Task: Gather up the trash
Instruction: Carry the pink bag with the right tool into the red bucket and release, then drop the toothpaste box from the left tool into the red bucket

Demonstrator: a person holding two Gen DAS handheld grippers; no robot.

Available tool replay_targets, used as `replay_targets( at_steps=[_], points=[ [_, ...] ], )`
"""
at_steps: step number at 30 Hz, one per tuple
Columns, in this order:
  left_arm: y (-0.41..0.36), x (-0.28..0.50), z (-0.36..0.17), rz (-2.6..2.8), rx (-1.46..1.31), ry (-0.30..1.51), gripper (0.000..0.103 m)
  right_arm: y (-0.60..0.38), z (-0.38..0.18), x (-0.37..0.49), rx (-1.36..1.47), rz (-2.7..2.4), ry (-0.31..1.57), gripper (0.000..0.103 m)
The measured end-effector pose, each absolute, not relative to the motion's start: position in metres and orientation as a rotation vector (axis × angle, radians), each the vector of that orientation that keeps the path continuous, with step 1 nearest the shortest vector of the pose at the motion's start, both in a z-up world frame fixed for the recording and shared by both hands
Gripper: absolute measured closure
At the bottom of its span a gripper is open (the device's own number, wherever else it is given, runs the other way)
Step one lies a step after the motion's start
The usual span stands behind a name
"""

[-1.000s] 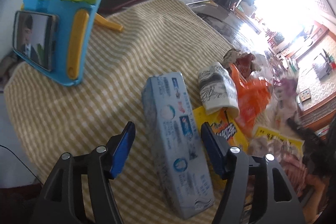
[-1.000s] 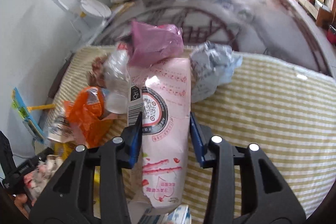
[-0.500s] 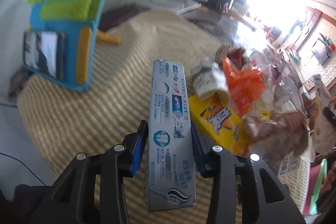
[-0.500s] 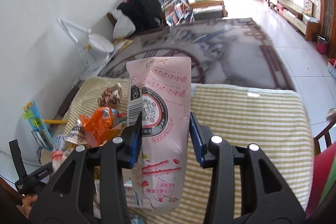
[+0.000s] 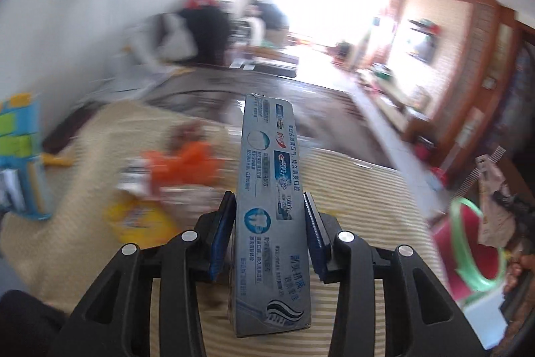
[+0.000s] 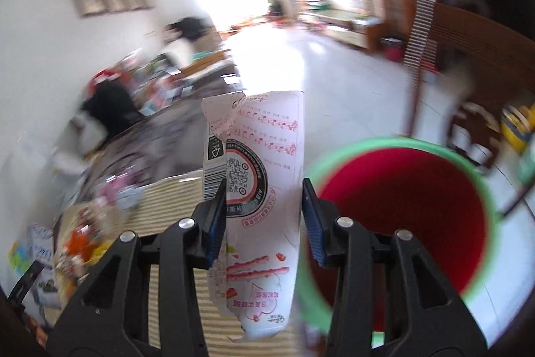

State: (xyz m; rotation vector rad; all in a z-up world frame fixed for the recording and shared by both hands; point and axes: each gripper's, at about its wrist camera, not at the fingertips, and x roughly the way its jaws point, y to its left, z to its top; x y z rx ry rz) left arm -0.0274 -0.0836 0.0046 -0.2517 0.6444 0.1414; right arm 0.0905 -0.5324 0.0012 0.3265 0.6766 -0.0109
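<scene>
Toothpaste box [image 5: 272, 209], stiff grey card, sits clamped in my left gripper [image 5: 269, 231]; my right gripper [image 6: 262, 219] pinches a crinkly pink pouch [image 6: 257, 189] beside the green-rimmed red bucket [image 6: 404, 199], above striped cloth [image 5: 361, 189].

Toothpaste box [image 5: 271, 209]: silver-grey, printed with blue-and-teal roundels, a red logo flash and white lettering; snack pouch [image 6: 259, 196]: pale pink-white, carrying red musical notes, a black barcode and a black-ringed code panel. Bucket [image 6: 401, 199]: red inside with a light green rim; tablecloth [image 5: 361, 189]: cream striped in tan; both grippers were black with blue pads [image 5: 220, 235]. Litter on the cloth was blurred: an orange bag [image 5: 187, 168], a yellow packet [image 5: 140, 219], and a blue stand [image 5: 20, 156] with green and yellow parts.
</scene>
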Motion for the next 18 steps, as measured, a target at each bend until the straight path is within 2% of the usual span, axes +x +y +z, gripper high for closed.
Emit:
replay_targets(
  at_steps=[10,12,13,15,18],
  points=[
    [-0.229,0.012,0.004,-0.270,-0.239,0.670,0.065,-0.582,-0.022,0.082,0.322,-0.183,0.748,0.059],
    [-0.253,0.019,0.002,-0.334,-0.238,0.683,0.065,-0.588,-0.021,0.079,0.347,-0.197,0.735,0.046],
    [-0.263,0.025,0.000,-0.368,-0.240,0.695,0.065,-0.596,-0.020,0.076,0.365,-0.205,0.720,0.033],
    [-0.284,0.036,-0.004,-0.433,-0.242,0.721,0.065,-0.606,-0.016,0.072,0.407,-0.223,0.671,0.023],
    [-0.318,0.054,-0.010,-0.523,-0.246,0.764,0.065,-0.619,-0.008,0.061,0.448,-0.297,0.598,0.017]
  ],
)
